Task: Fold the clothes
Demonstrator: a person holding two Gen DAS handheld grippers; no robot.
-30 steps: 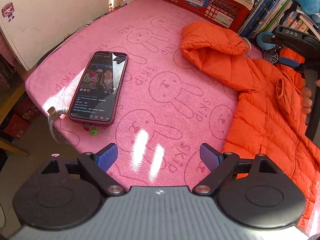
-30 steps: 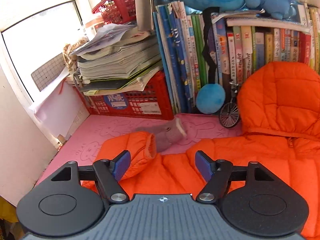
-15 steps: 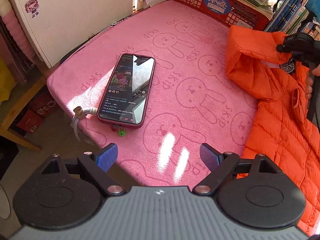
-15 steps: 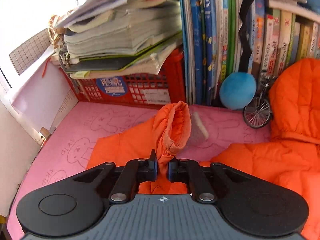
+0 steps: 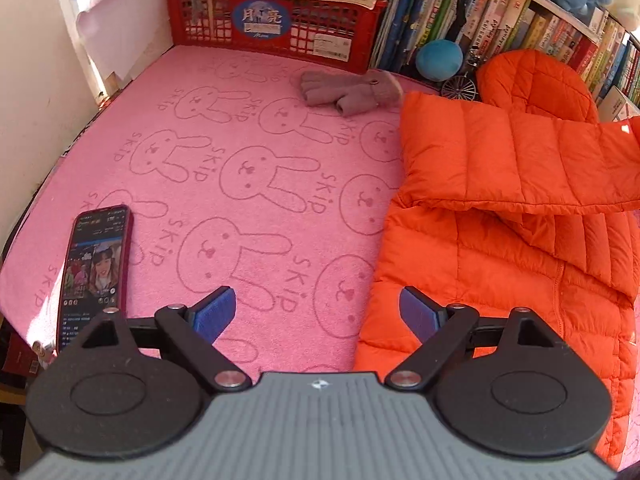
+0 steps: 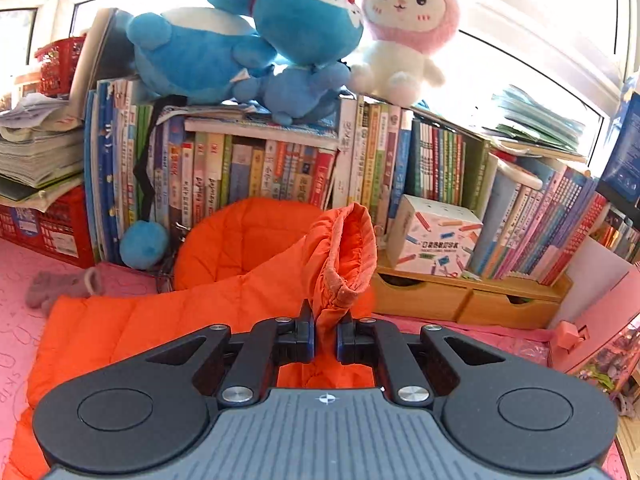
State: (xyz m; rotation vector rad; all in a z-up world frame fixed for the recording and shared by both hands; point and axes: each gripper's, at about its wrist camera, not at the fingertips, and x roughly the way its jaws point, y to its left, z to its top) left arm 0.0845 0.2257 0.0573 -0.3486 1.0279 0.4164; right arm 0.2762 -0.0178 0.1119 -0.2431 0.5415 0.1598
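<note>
The jacket (image 5: 500, 264) is lying across the right half of the left view on the pink towel (image 5: 248, 168) covering the desk, its sleeve (image 5: 516, 160) folded across the body. In the right view I am seeing that sleeve's cuff (image 6: 348, 256) standing up at centre frame, just above my right gripper (image 6: 325, 342), whose fingers (image 6: 306, 340) are clamping the fabric below the cuff. The hood (image 6: 244, 240) is resting behind it against the books (image 6: 256, 172).

My left gripper (image 5: 316, 314) is hanging over the towel at the lower centre of its frame, fingers (image 5: 214, 312) spread wide and holding nothing; the right-hand finger is sitting just at the jacket's left edge, though I cannot tell whether it is touching.

A grey glove (image 5: 352, 90) is lying at upper centre of the left view, just left of the sleeve. A phone (image 5: 94, 272) with its screen lit is lying at the lower left. A red crate (image 5: 276, 32) is standing along the top, with a blue ball (image 5: 438, 60) to its right. In the right view, blue plush toys (image 6: 248, 36) and a pink-hooded rabbit (image 6: 404, 36) are sitting on top of the books, and a white box (image 6: 436, 240) is standing at right of centre.
</note>
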